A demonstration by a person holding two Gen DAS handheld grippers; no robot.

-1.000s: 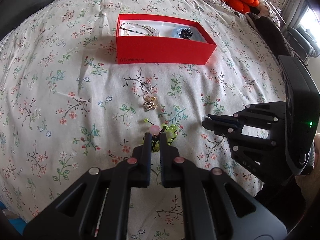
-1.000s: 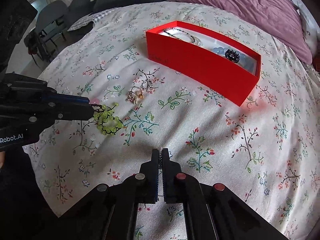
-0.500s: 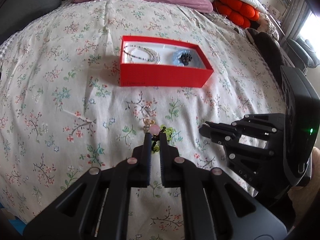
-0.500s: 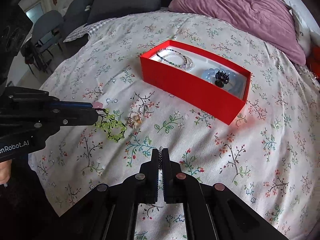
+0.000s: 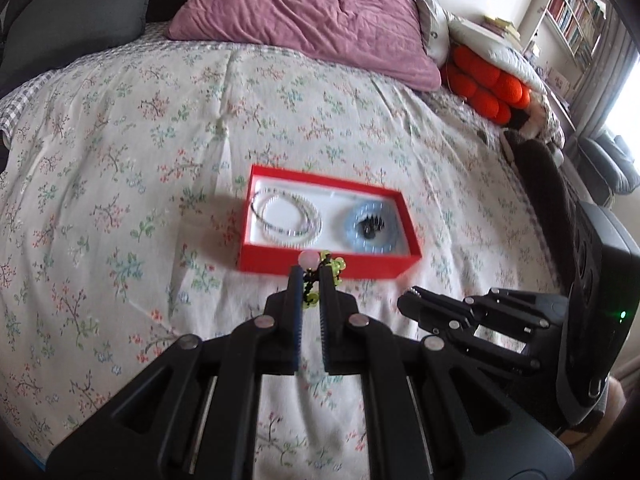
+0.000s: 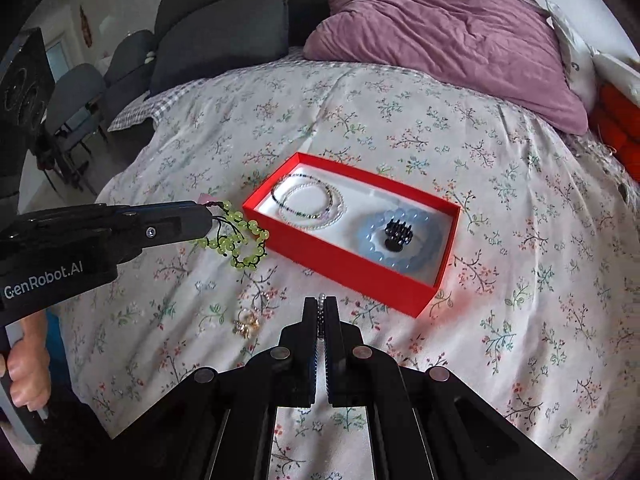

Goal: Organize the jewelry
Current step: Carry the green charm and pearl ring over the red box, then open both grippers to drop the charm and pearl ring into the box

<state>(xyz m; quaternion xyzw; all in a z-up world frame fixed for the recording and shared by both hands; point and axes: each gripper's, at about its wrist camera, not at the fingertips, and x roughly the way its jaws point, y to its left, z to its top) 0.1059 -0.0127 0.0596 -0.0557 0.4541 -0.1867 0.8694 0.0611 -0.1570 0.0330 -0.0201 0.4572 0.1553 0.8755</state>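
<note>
A red box (image 5: 394, 222) (image 6: 360, 268) lies on the floral bedspread and holds bead necklaces (image 6: 310, 202), a light blue bracelet (image 6: 400, 236) and a small black piece (image 6: 396, 234). My left gripper (image 5: 310, 270) (image 6: 206, 216) is shut on a green bead bracelet (image 6: 240, 240) (image 5: 332, 266) and holds it in the air just left of the box. My right gripper (image 6: 320, 304) (image 5: 412, 294) is shut on a small string of beads (image 6: 320, 312) in front of the box. Gold earrings (image 6: 246, 324) lie on the bedspread.
A purple pillow (image 5: 312, 16) (image 6: 452, 44) lies at the head of the bed. An orange cushion (image 5: 486, 88) sits at the right. Dark grey pillows (image 6: 224, 36) and chairs (image 6: 76, 100) stand at the left.
My left gripper has lifted the green bracelet off the bedspread and carried it toward the red box. Both grippers have risen; the right stays shut.
</note>
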